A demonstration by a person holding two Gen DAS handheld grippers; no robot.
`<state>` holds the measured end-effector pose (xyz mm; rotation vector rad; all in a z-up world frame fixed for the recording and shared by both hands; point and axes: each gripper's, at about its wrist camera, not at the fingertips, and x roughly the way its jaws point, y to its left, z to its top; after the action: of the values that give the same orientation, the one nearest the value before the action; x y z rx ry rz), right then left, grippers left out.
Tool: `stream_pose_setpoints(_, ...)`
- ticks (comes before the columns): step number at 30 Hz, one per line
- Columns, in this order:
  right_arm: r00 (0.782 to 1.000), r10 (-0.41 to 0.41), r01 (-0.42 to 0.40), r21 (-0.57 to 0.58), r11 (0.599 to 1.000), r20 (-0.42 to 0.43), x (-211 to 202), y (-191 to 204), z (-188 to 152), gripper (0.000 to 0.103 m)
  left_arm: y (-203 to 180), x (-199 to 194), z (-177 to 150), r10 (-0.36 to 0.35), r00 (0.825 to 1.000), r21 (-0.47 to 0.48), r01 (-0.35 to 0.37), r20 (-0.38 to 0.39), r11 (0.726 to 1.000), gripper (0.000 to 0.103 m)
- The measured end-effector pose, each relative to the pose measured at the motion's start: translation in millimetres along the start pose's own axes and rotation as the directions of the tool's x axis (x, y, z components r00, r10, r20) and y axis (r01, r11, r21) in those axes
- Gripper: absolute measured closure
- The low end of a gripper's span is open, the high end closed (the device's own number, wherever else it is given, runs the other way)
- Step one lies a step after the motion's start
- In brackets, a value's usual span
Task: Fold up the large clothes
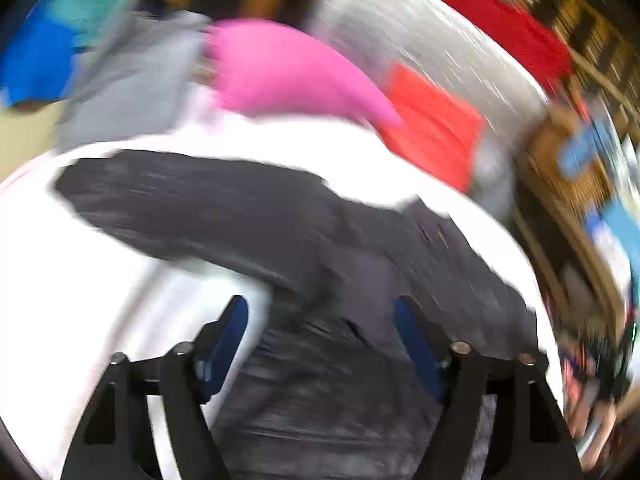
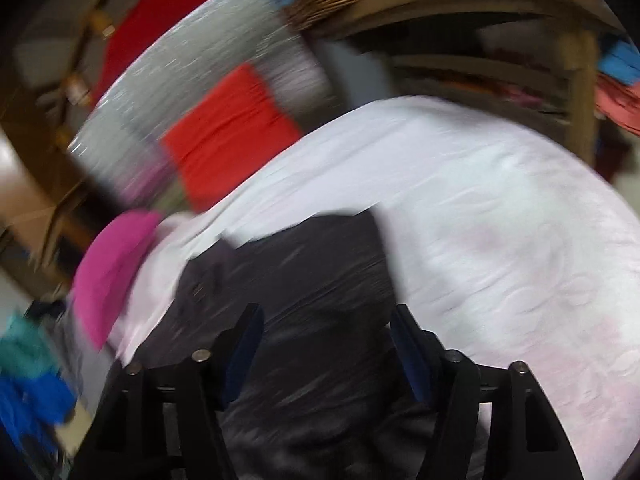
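Both tongs, left (image 1: 320, 344) and right (image 2: 326, 352), stood apart and empty above a dark garment (image 1: 248, 216) on a white sheet (image 2: 500, 216).

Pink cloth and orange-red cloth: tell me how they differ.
The pink cloth is a rumpled heap; the orange-red cloth lies flat, a neat rectangle. The pink one rests at the white sheet's edge; the orange-red one lies on a grey surface. Both are plain, bright fabric.
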<state>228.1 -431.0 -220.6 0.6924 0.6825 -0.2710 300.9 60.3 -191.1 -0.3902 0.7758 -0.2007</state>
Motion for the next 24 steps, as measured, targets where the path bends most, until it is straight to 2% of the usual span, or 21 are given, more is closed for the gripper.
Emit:
stream_pose_setpoints(1, 1.000, 0.015, -0.016, -0.030, 0.999, -0.027, 5, 10, -7, 0.054, 25, -8, 7, 0.016, 0.999, -0.080, -0.013, 0.039, 0.997, 0.023)
stream_pose_setpoints(3, 0.997, 0.033, -0.038, -0.073, 0.997, -0.063, 14, 28, -20, 0.055, 60, -11, 15, 0.050, 0.997, -0.191, -0.037, 0.065, 0.981, 0.019)
stream_pose_setpoints(5, 0.994, 0.056, -0.067, -0.117, 0.991, -0.096, 22, 45, -31, 0.056, 98, -4, 20, 0.085, 0.996, -0.311, -0.072, 0.031, 0.948, 0.019)
stream_pose_setpoints(7, 0.986, 0.092, -0.112, -0.142, 0.983, -0.136, 33, 59, -41, 0.059, 136, 7, 26, 0.051, 0.998, -0.436, -0.037, 0.021, 0.899, 0.019)
stream_pose_setpoints(12, 0.976, 0.095, -0.131, -0.179, 0.975, -0.196, 45, 74, -64, 0.059, 187, 37, 38, 0.013, 0.998, -0.567, 0.020, 0.054, 0.823, 0.019)
stream_pose_setpoints(16, 0.972, 0.089, -0.126, -0.166, 0.978, -0.216, 56, 77, -67, 0.059, 206, 66, 44, -0.046, 0.998, -0.615, 0.057, 0.034, 0.787, 0.020)
stream_pose_setpoints(18, 0.973, 0.078, -0.114, -0.159, 0.981, -0.219, 59, 75, -65, 0.059, 214, 78, 49, -0.056, 0.997, -0.626, 0.076, 0.052, 0.776, 0.020)
stream_pose_setpoints(22, 0.970, 0.072, -0.103, -0.125, 0.987, -0.231, 64, 67, -58, 0.059, 219, 90, 60, -0.033, 0.996, -0.620, 0.079, 0.085, 0.781, 0.021)
stream_pose_setpoints(23, 0.970, 0.075, -0.104, -0.116, 0.988, -0.232, 64, 65, -56, 0.059, 217, 89, 64, -0.019, 0.995, -0.605, 0.074, 0.096, 0.792, 0.028)
stream_pose_setpoints(24, 0.970, 0.078, -0.106, -0.109, 0.988, -0.230, 63, 64, -54, 0.059, 214, 89, 68, -0.010, 0.995, -0.590, 0.064, 0.095, 0.805, 0.047)
